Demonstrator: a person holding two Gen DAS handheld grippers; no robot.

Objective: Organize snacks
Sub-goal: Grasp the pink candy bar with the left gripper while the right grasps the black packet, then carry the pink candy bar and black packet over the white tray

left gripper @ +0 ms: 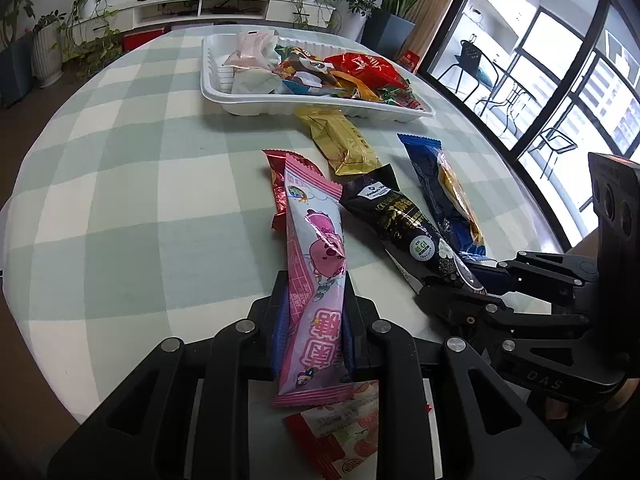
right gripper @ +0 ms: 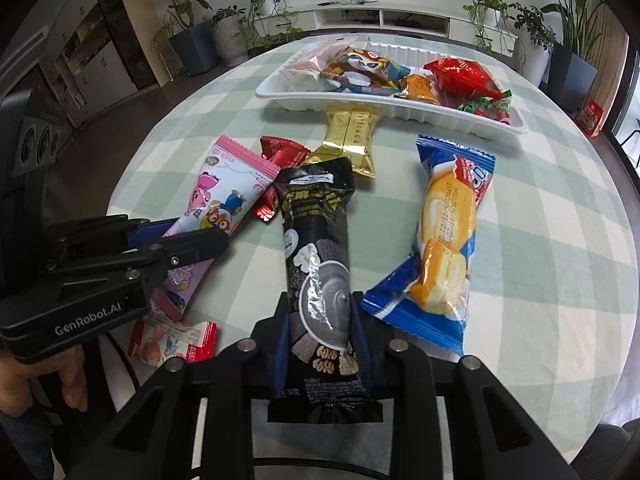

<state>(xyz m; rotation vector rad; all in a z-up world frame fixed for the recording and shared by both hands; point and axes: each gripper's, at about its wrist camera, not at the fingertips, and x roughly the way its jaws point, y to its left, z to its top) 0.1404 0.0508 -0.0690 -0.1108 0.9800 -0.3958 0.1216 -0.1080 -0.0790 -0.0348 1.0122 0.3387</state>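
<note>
Both wrist views low, close — facing shared tray (left gripper: 224, 98) (right gripper: 400, 114).

Legible text:
- Left gripper (right gripper: 176, 248) housing: "GenRobot.AI", white print.
- Right gripper (left gripper: 452, 284) housing: "DAS", embossed.
- Black packet (right gripper: 318, 264): "32g" in small print near the lower end (right wrist view); green round "GI" badge (left wrist view).
- Pink packet (left gripper: 314, 280): large Chinese characters, not readable.
</note>
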